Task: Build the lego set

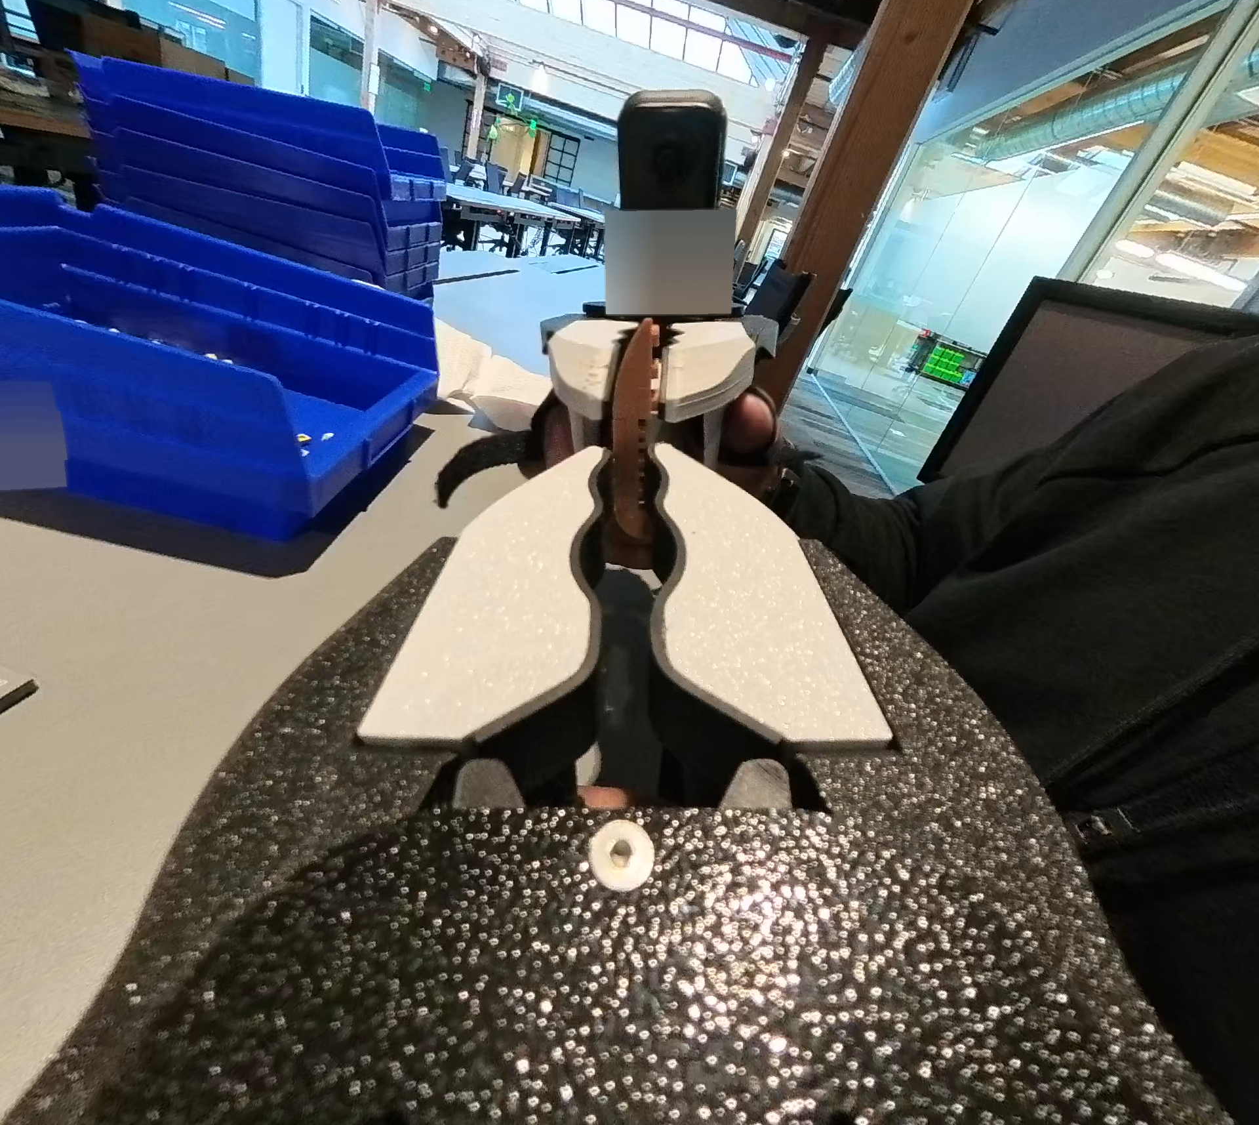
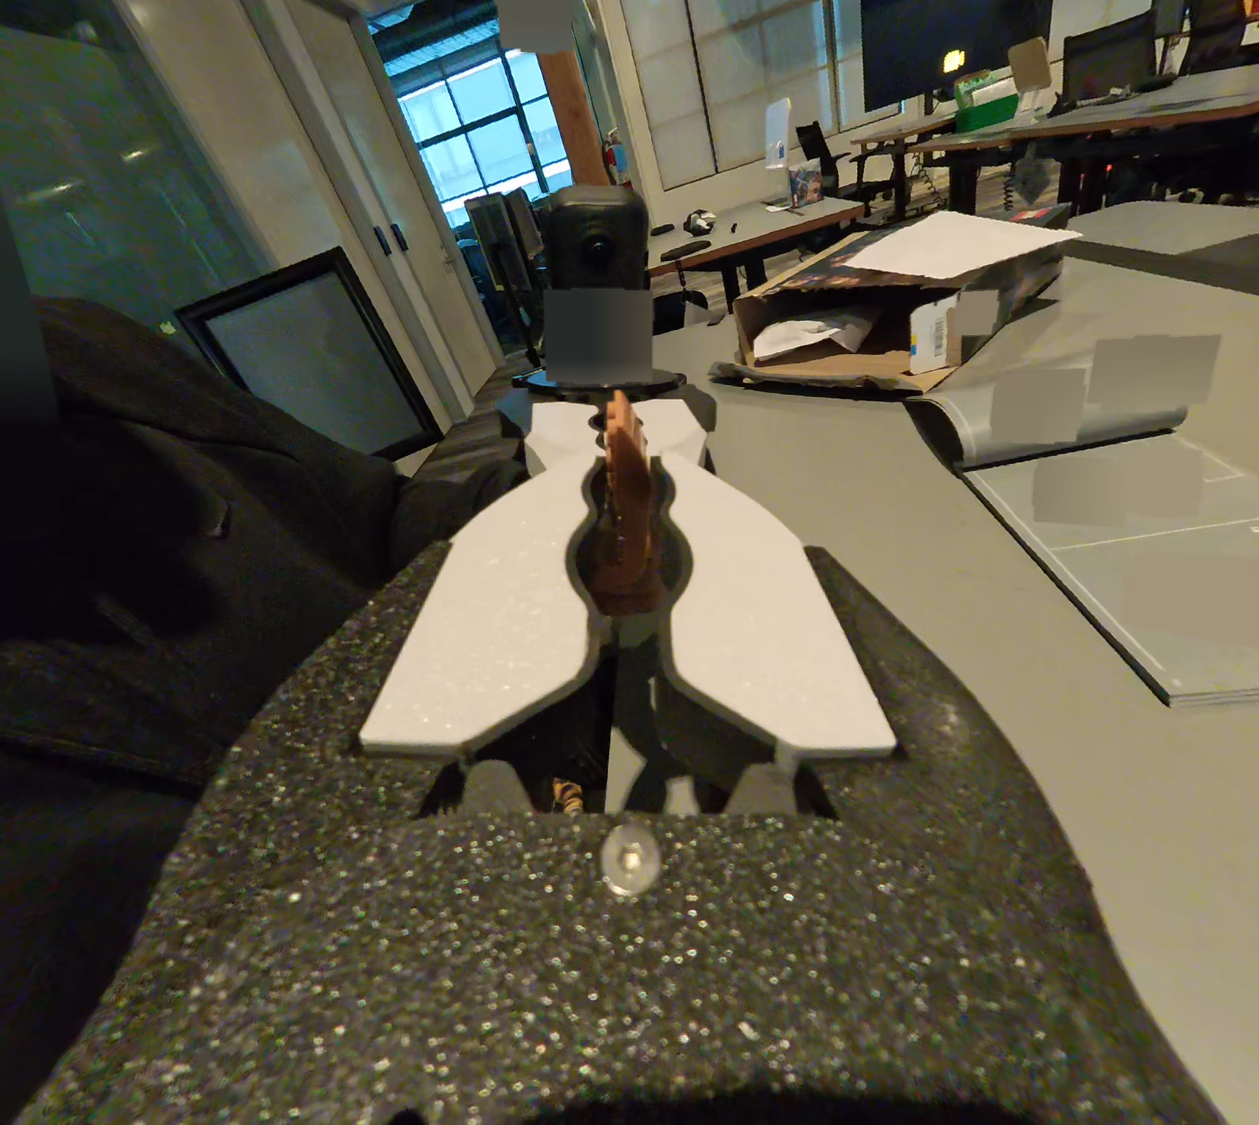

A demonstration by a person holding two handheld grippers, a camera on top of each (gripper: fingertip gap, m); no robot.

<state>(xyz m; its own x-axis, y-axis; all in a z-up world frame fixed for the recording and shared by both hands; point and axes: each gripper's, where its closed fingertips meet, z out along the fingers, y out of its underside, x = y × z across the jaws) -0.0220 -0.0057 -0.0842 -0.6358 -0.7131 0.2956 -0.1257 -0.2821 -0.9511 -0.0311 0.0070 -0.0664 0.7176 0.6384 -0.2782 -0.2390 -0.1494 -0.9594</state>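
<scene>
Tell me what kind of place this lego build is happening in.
Most likely an open-plan office or lab workspace. Rows of desks with black office chairs fill the background, a large dark wall-side monitor stands on a desk, and stacked blue plastic parts bins sit on the grey worktable.

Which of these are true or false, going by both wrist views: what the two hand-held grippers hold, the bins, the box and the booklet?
1. Both hand-held grippers are closed on the same brown lego piece. True: the left hand-held gripper and the right hand-held gripper face each other, gripping it from opposite ends.
2. The bins are red. False: the blue bins sit on the grey table.
3. The nearest bin holds a few small pieces. True.
4. The cardboard box stands upright and sealed. False: it lies on its side, open.
5. A booklet lies open on the table. True.
</scene>
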